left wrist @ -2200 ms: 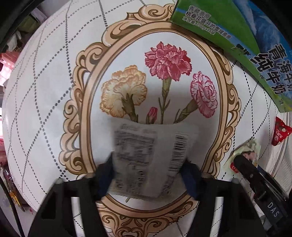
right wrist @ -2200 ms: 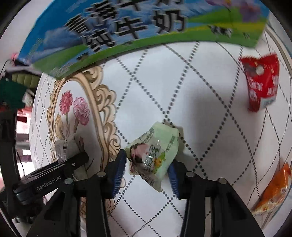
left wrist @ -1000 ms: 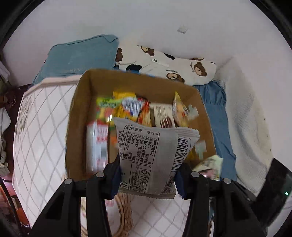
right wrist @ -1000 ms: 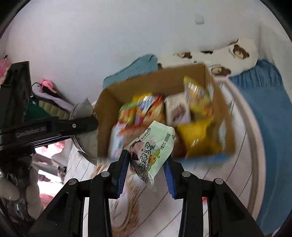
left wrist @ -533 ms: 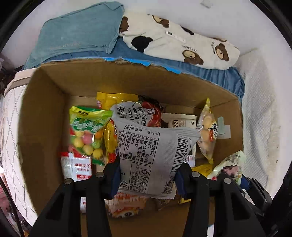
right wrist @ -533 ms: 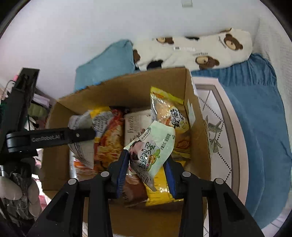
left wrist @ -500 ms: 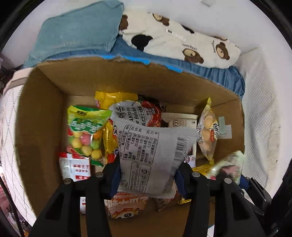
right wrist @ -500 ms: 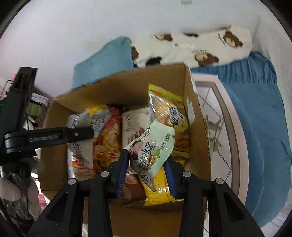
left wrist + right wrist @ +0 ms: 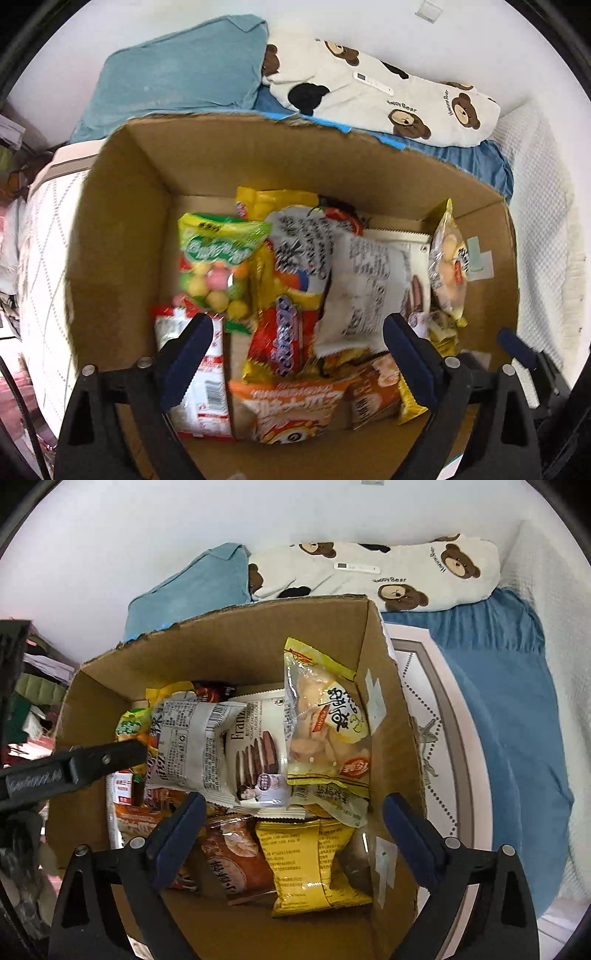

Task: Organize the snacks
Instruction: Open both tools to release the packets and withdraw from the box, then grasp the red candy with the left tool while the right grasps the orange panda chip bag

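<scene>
Above a cardboard box (image 9: 122, 206) packed with snack packets, the left gripper (image 9: 295, 347) and right gripper (image 9: 291, 823) have just sprung wide open — both empty. A white packet (image 9: 364, 291) lies among the snacks. Unboxed snacks cannot be seen.

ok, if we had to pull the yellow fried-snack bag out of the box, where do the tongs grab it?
Likely the sealed top edge of the yellow bag. It leans nearly upright against the wall of the cardboard box, top seal free, lower end buried among other packs. Come from above, pinching across the flat seal.
</scene>
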Action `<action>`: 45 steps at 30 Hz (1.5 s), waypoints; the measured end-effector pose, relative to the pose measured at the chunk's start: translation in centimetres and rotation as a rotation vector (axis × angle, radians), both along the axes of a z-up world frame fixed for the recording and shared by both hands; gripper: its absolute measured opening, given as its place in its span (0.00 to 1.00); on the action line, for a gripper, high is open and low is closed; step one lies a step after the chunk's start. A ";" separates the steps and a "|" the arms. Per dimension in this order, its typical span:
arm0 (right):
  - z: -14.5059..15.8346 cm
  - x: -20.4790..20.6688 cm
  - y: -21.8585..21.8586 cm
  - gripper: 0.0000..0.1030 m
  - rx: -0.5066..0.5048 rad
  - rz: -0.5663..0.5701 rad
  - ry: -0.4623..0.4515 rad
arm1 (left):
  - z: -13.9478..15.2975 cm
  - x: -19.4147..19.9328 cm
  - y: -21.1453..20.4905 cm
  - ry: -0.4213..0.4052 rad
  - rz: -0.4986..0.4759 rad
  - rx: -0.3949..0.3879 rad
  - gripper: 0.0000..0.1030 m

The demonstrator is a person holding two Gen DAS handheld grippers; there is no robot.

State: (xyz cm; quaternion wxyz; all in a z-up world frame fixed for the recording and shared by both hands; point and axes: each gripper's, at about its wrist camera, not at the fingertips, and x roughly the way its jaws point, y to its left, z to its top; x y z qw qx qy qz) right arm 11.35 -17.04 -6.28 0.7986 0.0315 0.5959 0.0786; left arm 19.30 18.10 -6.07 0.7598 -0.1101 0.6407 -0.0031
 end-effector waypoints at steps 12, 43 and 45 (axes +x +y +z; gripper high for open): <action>0.2 -3.9 0.5 0.95 -0.056 0.024 -0.026 | 0.7 -5.6 -0.4 -0.075 -0.002 0.087 0.91; 12.1 -21.4 0.8 0.95 -0.043 0.064 -0.399 | 10.7 -22.5 -2.6 -0.443 0.056 0.158 0.91; 12.6 -22.3 0.5 0.95 -0.022 0.056 -0.403 | 11.0 -23.3 -2.8 -0.452 0.060 0.155 0.91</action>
